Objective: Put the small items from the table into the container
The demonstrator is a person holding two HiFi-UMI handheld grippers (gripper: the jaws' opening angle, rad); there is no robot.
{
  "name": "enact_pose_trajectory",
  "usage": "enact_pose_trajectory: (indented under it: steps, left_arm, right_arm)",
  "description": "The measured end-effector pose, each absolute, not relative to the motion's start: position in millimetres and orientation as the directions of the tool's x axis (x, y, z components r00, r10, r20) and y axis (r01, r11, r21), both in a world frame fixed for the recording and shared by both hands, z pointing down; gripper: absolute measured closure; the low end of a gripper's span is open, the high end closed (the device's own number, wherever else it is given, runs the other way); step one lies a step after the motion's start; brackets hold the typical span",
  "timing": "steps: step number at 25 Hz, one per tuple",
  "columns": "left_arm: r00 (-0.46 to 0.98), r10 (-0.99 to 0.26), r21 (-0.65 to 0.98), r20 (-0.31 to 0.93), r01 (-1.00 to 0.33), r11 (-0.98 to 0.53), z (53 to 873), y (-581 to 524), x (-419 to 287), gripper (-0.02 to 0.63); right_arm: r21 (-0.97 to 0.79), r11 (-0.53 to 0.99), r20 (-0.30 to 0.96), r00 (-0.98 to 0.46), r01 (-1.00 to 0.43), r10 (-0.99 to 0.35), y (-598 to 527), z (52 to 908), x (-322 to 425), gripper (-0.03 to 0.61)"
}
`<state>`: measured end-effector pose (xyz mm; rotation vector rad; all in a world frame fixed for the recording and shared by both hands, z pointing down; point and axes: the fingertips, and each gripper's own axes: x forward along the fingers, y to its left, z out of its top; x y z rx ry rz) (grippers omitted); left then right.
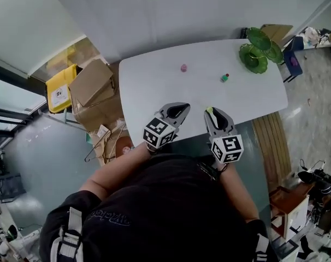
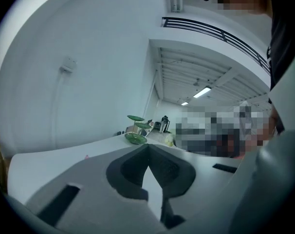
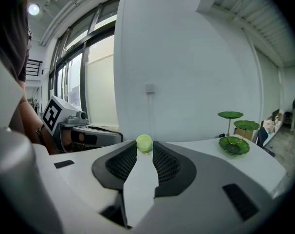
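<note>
A white table (image 1: 154, 86) bears a small pink item (image 1: 183, 67), a small green and red item (image 1: 225, 78) and a green tiered dish stand (image 1: 260, 52) at its far right corner. Both grippers hover over the near edge. My left gripper (image 1: 181, 110) is shut with nothing in it; in the left gripper view its jaws (image 2: 148, 146) meet at the tips, with the stand (image 2: 136, 132) far ahead. My right gripper (image 1: 211, 112) is shut on a small yellow-green ball (image 3: 144, 143) at its fingertips. The stand (image 3: 234, 139) shows off to its right.
Cardboard boxes (image 1: 93, 91) and a yellow bin (image 1: 59, 89) stand on the floor left of the table. A wooden slatted bench (image 1: 272, 142) lies to the right. The left gripper's marker cube (image 3: 55, 114) shows at the left of the right gripper view.
</note>
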<state>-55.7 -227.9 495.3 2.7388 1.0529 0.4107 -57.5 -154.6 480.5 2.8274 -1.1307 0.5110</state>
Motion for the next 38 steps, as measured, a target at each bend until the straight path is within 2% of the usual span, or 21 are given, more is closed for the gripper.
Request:
enact_pose_trajectory:
  steps: [12, 20, 27, 38]
  left_arm:
    - [0.512, 0.843, 0.255, 0.165, 0.803, -0.538, 459, 40, -36, 0.609]
    - [0.384, 0.911, 0.26, 0.147, 0.874, -0.41, 460, 210, -49, 0.609]
    - [0.29, 0.939, 0.281, 0.186, 0.9, -0.334, 476, 287, -56, 0.609]
    - [0.242, 0.956, 0.276, 0.168, 0.919, -0.281, 477, 351, -5, 0.609]
  right_arm:
    - [-0.089, -0.863, 0.304, 0.812, -0.497, -0.499, 103, 451, -60, 0.468]
    - [-0.08, -0.912, 0.289, 0.866, -0.403, -0.408, 253, 449, -86, 0.468]
    - [-0.112, -0.942, 0.294, 0.895, -0.316, -0.335, 322, 464, -93, 0.468]
    - [-0.096, -0.954, 0.299, 0.905, -0.285, -0.301, 378, 463, -42, 0.468]
